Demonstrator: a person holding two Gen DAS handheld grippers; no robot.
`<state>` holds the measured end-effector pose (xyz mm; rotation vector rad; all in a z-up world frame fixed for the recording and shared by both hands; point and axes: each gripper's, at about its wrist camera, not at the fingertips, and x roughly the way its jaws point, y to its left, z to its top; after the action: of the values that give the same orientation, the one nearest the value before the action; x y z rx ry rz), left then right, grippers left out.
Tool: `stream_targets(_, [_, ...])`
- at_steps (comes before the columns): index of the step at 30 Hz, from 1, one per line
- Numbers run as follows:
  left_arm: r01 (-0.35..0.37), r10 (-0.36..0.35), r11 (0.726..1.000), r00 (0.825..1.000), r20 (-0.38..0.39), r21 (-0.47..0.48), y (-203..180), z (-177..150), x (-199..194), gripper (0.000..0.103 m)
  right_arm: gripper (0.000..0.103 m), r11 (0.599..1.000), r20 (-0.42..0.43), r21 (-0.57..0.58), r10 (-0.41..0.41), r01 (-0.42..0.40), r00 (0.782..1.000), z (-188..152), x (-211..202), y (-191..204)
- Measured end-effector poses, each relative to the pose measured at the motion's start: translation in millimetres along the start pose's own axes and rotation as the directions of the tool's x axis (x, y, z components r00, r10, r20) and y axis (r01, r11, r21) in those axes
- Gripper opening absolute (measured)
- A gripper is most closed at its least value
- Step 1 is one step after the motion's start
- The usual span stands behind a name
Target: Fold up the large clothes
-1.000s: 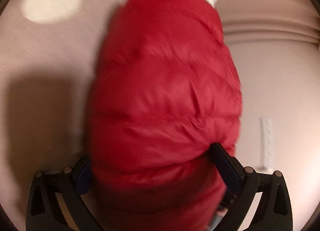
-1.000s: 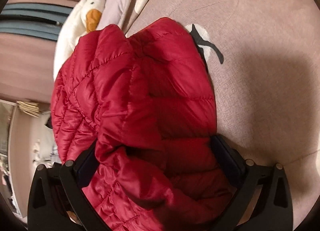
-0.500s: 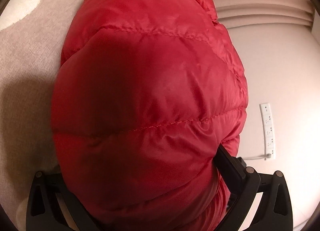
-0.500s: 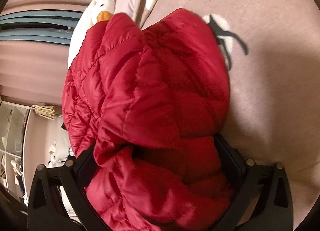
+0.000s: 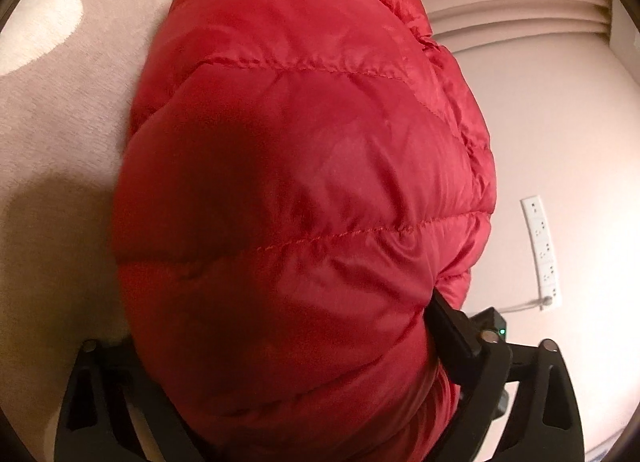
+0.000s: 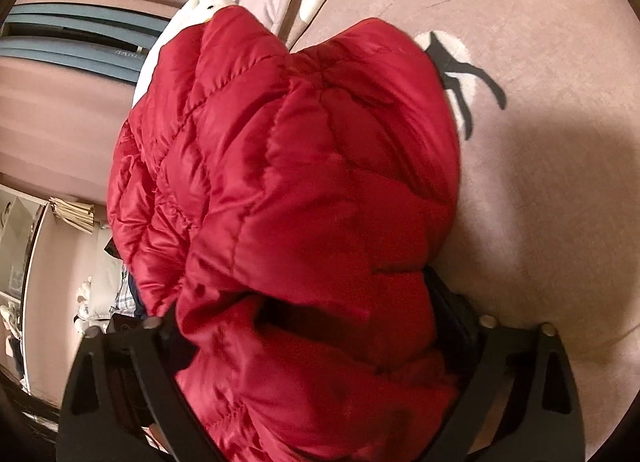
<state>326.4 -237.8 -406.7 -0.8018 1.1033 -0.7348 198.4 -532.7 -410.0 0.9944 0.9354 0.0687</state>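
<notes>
Our left gripper (image 5: 276,346) and right gripper (image 6: 304,322) are wide and closing, each squeezing a fat bunch of the red puffy jacket (image 6: 304,182). The jacket lies on the pink bed cover (image 6: 540,190). A white toy duck (image 6: 208,6) peeks out behind it.

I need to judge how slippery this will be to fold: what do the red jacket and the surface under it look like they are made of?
Red jacket: apparently thin, glossy synthetic shell over puffy filling; it shows sheen and stitched quilting lines. Bed cover: seemingly matte, soft woven cloth, pinkish with pale printed patches.
</notes>
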Motion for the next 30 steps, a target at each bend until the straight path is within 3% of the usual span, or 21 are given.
stream_targets(4, [-0.027,0.026,0.999,0.999,-0.024,-0.032,1,6,-4,0.084,0.054,0.988,0.042,0.125,0.091,-0.096,0.995,-9,-12,-11])
stream_targets(5, [-0.024,0.022,0.998,0.999,-0.037,-0.060,-3,8,-9,0.080,0.051,0.982,0.051,0.137,0.122,-0.128,0.991,-14,-17,-8])
stream_targets(7, [-0.051,0.051,0.998,0.999,-0.013,0.023,-28,10,-23,0.078,0.046,0.981,0.056,0.116,0.149,-0.155,0.987,-18,-25,4])
stream_targets(9, [-0.064,0.062,0.996,0.998,0.019,0.070,-42,11,-37,0.077,0.043,0.979,0.050,0.101,0.173,-0.177,0.984,-19,-30,16])
stream_targets(12, [-0.004,0.003,0.999,0.999,0.034,0.048,-45,19,-56,0.073,0.040,0.967,0.047,0.065,0.243,-0.246,0.969,-13,-41,38])
stream_targets(16, [-0.025,0.014,0.994,0.994,0.104,0.102,-68,25,-91,0.073,0.039,0.970,0.051,-0.081,0.234,-0.230,0.971,-8,-47,95])
stream_targets(18, [-0.033,0.014,0.991,0.990,0.143,0.133,-80,29,-109,0.073,0.039,0.957,0.044,-0.101,0.277,-0.272,0.960,-6,-50,119])
stream_targets(24, [-0.107,0.038,0.964,0.962,0.271,0.244,-129,40,-195,0.073,0.039,0.908,0.023,-0.197,0.381,-0.370,0.924,-20,-65,192])
stream_targets(28, [-0.158,0.050,0.946,0.934,0.353,0.283,-161,44,-267,0.073,0.039,0.852,-0.017,-0.218,0.484,-0.476,0.875,-31,-72,255])
stream_targets(30, [-0.183,0.056,0.936,0.920,0.387,0.299,-177,46,-294,0.073,0.039,0.836,-0.023,-0.256,0.497,-0.485,0.868,-34,-75,284])
